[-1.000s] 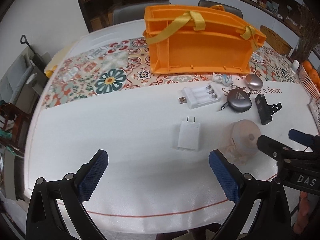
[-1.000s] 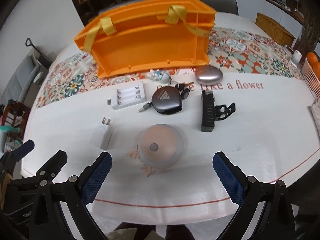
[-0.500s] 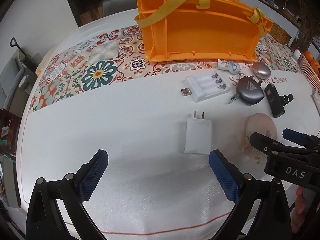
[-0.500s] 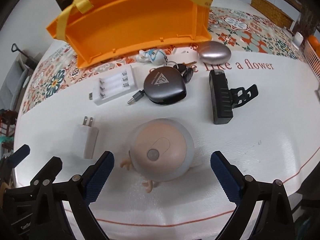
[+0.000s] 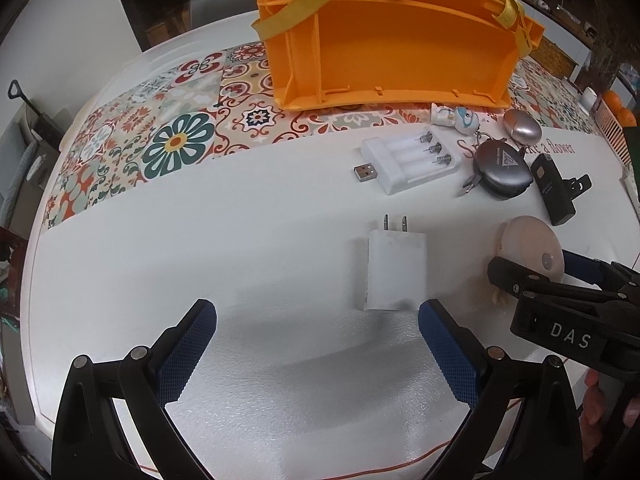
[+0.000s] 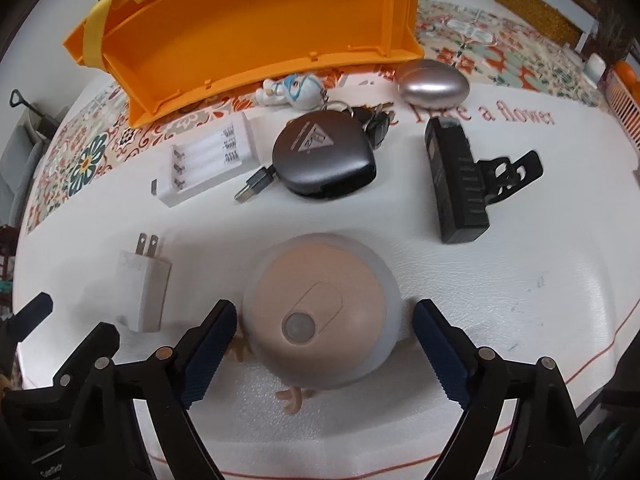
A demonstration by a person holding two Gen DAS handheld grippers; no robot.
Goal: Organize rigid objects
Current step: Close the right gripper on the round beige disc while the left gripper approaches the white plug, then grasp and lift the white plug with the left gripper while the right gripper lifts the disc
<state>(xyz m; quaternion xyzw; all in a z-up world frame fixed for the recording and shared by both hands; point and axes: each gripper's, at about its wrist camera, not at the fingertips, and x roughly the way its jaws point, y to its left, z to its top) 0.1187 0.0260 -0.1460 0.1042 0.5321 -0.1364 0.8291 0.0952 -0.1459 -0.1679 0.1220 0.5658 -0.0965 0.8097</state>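
The right gripper (image 6: pixel 324 344) straddles a round peach-coloured dome gadget with a translucent rim (image 6: pixel 320 316), its jaws closing with the dome between them; the blue ribbed pads are not yet pressing on it, a narrow gap showing on each side. The left gripper (image 5: pixel 316 356) hangs spread wide over bare white table (image 5: pixel 200 240), with a white two-prong wall charger (image 5: pixel 396 274) lying just beyond its right pad. In the left wrist view the right gripper's black body bears the white letters "DAS". Red script on the tablecloth reads "a flower"; the words before it are partly covered. A grey teardrop-shaped cable reel (image 6: pixel 324 156) carries a triangle logo with lettering too small to read. Behind stands an orange plastic crate with yellow straps (image 6: pixel 248 28).
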